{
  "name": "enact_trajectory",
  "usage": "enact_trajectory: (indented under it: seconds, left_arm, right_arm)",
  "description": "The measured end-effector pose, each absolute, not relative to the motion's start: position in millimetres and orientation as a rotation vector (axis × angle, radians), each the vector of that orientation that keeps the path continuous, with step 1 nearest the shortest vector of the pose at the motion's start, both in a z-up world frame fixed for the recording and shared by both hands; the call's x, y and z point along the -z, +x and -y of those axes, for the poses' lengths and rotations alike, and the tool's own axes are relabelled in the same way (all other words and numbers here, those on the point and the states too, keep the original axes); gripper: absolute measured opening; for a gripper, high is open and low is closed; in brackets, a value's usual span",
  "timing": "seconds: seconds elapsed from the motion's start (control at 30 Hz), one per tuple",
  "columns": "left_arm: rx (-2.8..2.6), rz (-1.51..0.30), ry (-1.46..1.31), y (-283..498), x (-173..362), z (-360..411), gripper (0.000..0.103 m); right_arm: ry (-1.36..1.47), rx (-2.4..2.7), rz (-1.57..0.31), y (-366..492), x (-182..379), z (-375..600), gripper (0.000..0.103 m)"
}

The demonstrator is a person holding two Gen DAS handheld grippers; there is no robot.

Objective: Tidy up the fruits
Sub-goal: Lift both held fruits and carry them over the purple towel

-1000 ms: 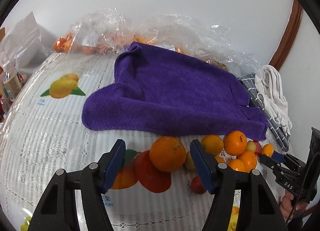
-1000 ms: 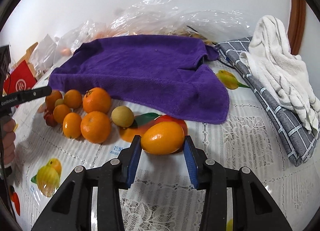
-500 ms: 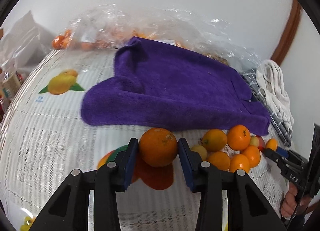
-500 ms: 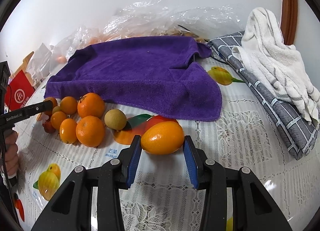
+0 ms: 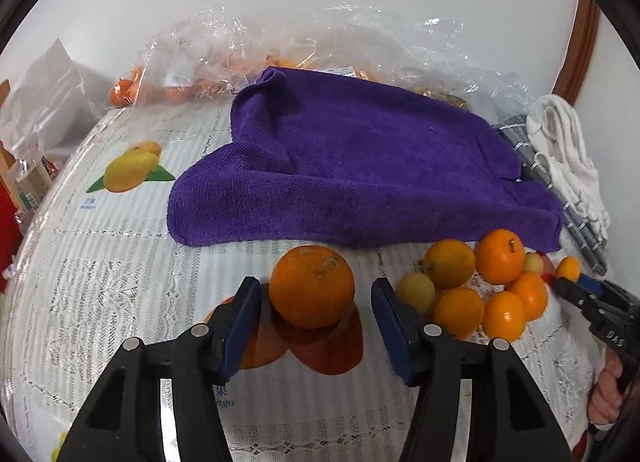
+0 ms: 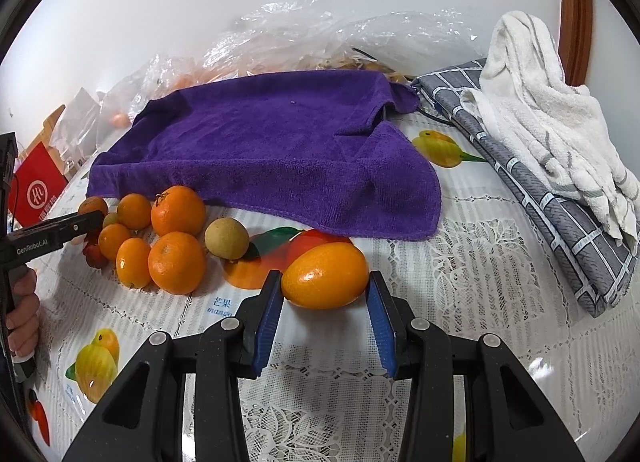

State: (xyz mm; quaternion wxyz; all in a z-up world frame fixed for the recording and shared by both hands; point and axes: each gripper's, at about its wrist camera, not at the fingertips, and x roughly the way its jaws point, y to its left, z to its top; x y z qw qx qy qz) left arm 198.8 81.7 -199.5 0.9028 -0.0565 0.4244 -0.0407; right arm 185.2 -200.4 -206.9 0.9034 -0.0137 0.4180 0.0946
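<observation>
In the left wrist view my left gripper [image 5: 316, 318] stands around a big orange [image 5: 311, 286], with small gaps between its blue pads and the fruit. A cluster of small oranges [image 5: 476, 290] lies to its right, and my right gripper [image 5: 576, 286] shows at the far right holding a small orange fruit [image 5: 568, 267]. In the right wrist view my right gripper [image 6: 324, 314] is shut on an oval orange kumquat [image 6: 325, 281] just above the tablecloth. The fruit cluster [image 6: 160, 238] and a pale green-yellow fruit [image 6: 226, 238] lie to its left.
A purple towel [image 5: 360, 174] [image 6: 272, 150] lies behind the fruit. Clear plastic bags [image 5: 260, 54] with more oranges line the wall. A grey checked cloth [image 6: 560, 202] with a white towel [image 6: 552, 118] sits at the right. A red box [image 6: 38, 190] stands at the left.
My left gripper closed in around the big orange, then its jaws widened a little. My right gripper kept the kumquat and moved slightly back from the towel.
</observation>
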Motion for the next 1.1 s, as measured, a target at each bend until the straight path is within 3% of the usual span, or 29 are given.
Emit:
enact_trajectory:
  seconds: [0.2,0.37,1.1]
  left_arm:
    - [0.075,-0.88,-0.104,199,199,-80,0.055]
    - [0.074,-0.868,-0.141,199,198,-87,0.039]
    - [0.069,-0.702,-0.22,181,165,-101,0.039]
  right_arm:
    - [-0.03,-0.191,-0.859,185,206,200,0.042]
    - [-0.023,-0.192,-0.851,183,205,202,0.042]
    - [0.03,-0.211,-0.829,177,189,209,0.042]
